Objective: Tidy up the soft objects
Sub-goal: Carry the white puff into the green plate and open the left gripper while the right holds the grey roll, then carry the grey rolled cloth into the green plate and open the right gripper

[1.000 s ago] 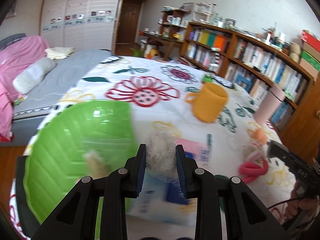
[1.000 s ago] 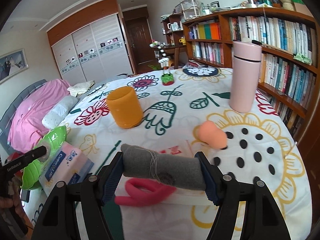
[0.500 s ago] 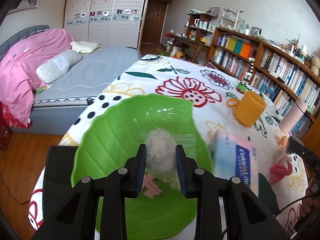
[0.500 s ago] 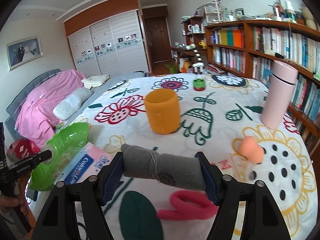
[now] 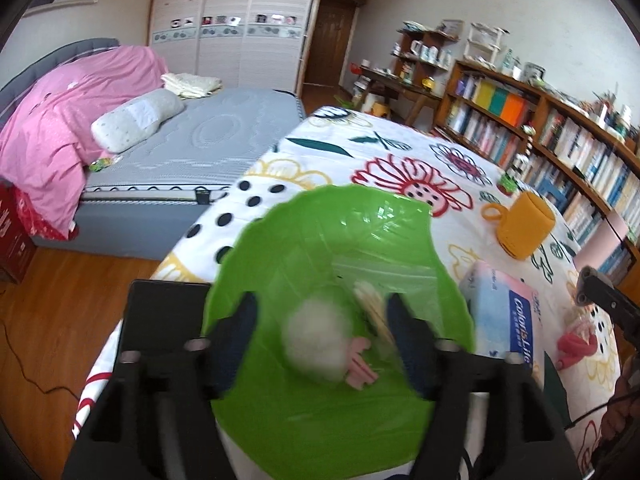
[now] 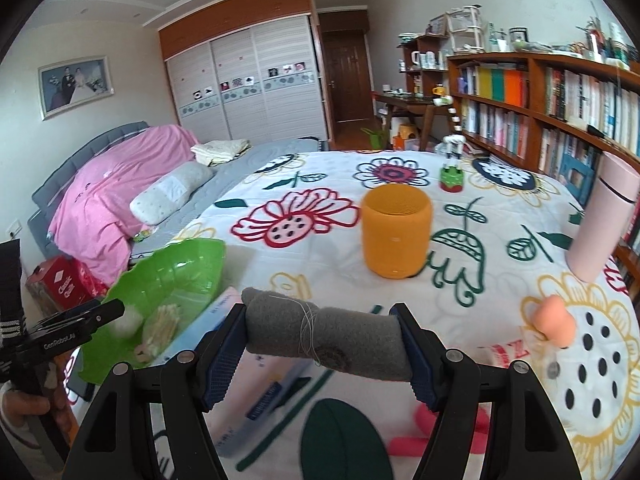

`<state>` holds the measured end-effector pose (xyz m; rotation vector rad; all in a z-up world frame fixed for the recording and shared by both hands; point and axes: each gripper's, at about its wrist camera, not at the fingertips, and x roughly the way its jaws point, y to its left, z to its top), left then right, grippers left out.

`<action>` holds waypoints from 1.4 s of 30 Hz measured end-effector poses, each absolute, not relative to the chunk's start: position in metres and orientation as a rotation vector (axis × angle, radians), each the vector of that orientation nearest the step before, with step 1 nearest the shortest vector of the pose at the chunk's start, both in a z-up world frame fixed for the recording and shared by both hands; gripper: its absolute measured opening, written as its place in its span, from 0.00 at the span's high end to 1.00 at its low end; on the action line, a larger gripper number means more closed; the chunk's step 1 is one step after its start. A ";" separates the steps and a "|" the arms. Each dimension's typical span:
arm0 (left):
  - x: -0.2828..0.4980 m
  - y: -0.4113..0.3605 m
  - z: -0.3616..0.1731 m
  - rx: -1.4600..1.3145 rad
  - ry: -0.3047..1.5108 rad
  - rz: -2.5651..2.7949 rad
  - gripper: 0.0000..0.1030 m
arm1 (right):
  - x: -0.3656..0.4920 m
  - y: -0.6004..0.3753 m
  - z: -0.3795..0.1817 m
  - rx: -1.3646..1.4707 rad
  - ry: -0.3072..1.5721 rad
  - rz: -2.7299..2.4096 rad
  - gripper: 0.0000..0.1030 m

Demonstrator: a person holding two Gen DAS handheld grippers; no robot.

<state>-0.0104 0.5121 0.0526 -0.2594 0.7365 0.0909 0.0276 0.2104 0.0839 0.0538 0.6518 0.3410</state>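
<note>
Left tool (image 5: 322,322) spread over bowl (image 5: 304,240); right tool (image 6: 322,344) grips roll (image 6: 324,336).

Flowered table (image 6: 320,280) carries green bowl (image 6: 192,264), orange cup (image 6: 396,236), perhaps tissues (image 5: 508,312).

My left wrist camera looks steeply down, close over the green leaf-shaped plastic bowl (image 5: 320,240). My right wrist camera faces level across the flower-printed surface (image 6: 328,264). Both views share that bowl (image 6: 172,276).

Green leaf-shaped bowl (image 5: 340,240), white fluffy ball (image 5: 316,340), grey felt roll (image 6: 324,340), flower-patterned tablecloth (image 6: 320,184).
</note>
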 end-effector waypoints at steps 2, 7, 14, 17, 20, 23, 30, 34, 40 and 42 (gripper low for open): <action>-0.012 0.516 0.053 -0.263 0.733 0.101 0.28 | 0.028 0.219 0.084 0.046 0.654 0.369 0.28; -0.015 0.522 0.053 -0.252 0.726 0.119 0.28 | 0.026 0.246 0.087 0.019 0.648 0.456 0.28; -0.021 0.529 0.055 -0.229 0.717 0.156 0.28 | 0.020 0.286 0.089 -0.029 0.636 0.587 0.28; -0.023 0.532 0.056 -0.234 0.715 0.163 0.28 | 0.018 0.302 0.087 -0.046 0.644 0.636 0.27; -0.024 0.537 0.056 -0.240 0.714 0.175 0.28 | 0.015 0.315 0.084 -0.068 0.652 0.676 0.27; -0.026 0.540 0.058 -0.243 0.711 0.186 0.28 | 0.012 0.325 0.083 -0.085 0.650 0.704 0.27; -0.031 0.546 0.064 -0.240 0.694 0.209 0.28 | 0.011 0.343 0.081 -0.092 0.663 0.748 0.26; -0.034 0.553 0.068 -0.245 0.678 0.233 0.28 | 0.010 0.351 0.078 -0.105 0.665 0.771 0.26; -0.037 0.557 0.070 -0.247 0.672 0.245 0.28 | 0.009 0.361 0.075 -0.110 0.669 0.793 0.20; -0.037 0.557 0.069 -0.248 0.673 0.244 0.28 | 0.008 0.361 0.075 -0.108 0.667 0.792 0.20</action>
